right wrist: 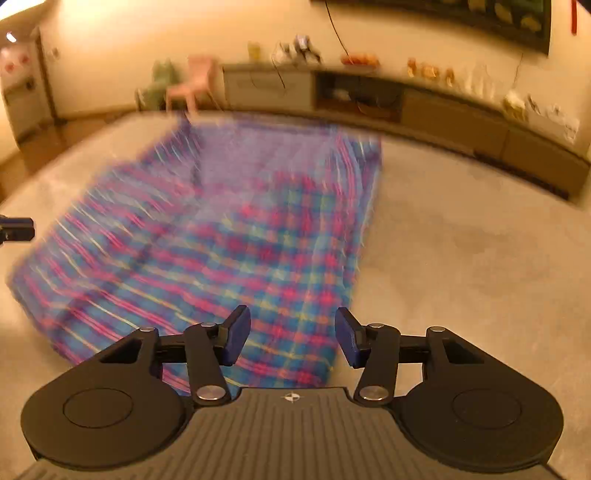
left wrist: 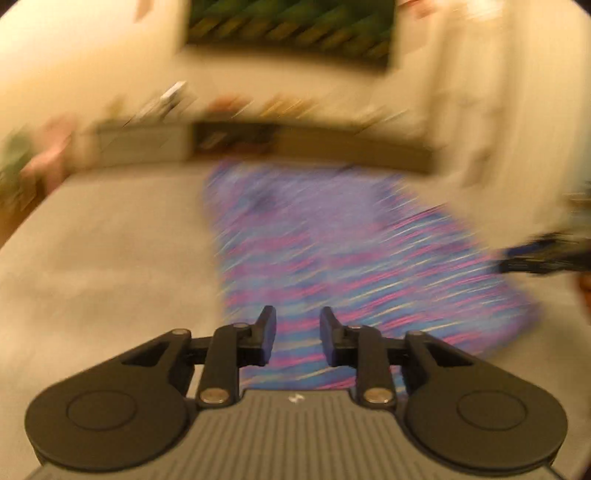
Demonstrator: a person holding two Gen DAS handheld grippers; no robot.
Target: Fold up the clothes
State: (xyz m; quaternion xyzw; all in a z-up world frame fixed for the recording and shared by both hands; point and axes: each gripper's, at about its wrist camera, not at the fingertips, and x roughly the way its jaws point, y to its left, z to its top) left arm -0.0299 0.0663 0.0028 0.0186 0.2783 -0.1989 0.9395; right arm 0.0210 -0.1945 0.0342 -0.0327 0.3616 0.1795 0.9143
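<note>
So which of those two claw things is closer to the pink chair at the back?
Probably the left. The pink chair sits far left; the left gripper works over the plaid cloth's left part, the right gripper over its right edge. Both open.

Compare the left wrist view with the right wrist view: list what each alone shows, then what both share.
Only the left wrist view shows the left gripper, open and empty, a green-and-yellow wall picture and a pale blurred sleeve.

Only the right wrist view shows the right gripper, open and empty, and a pink chair.

Both show the plaid cloth lying on the grey table, with a long low cabinet behind, all motion-blurred.
</note>
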